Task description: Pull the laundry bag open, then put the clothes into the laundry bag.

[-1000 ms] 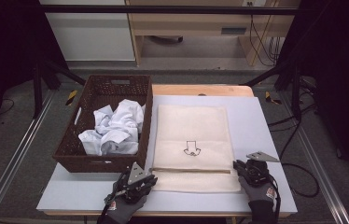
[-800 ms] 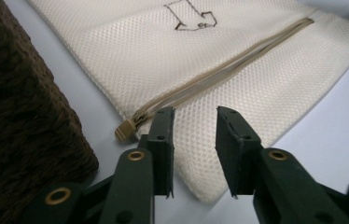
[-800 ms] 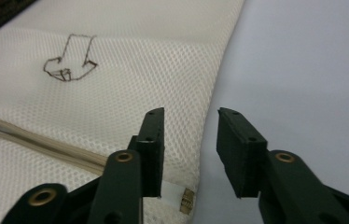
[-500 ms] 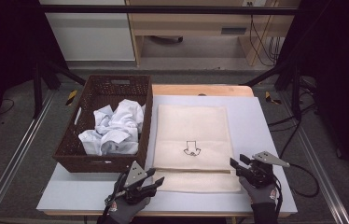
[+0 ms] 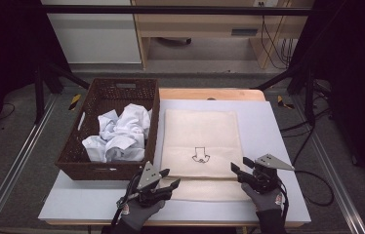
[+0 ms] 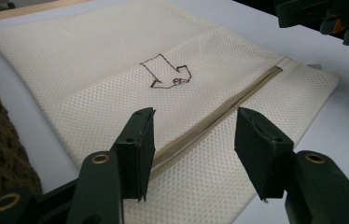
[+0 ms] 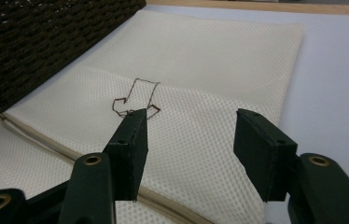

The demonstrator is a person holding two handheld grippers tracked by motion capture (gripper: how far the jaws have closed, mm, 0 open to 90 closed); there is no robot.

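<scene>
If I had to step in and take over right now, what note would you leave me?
Left claw: open, holding nothing; its jaws have just been opening above the near edge of the mesh bag.
Right claw: the same, open and free at the bag's near right.
Bag lies flat on the table, zipper apparently shut.
White clothes sit crumpled in the wicker basket.
Done: bag laid out. Left, probably: unzip it and load the clothes.

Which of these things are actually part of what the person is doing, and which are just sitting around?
In the job:
- mesh bag with its zip
- left gripper, jaws just opened, nothing between
- right gripper, likewise
- probably the white clothes in the wicker basket

Lying about:
- wooden board
- cables behind the table
</scene>
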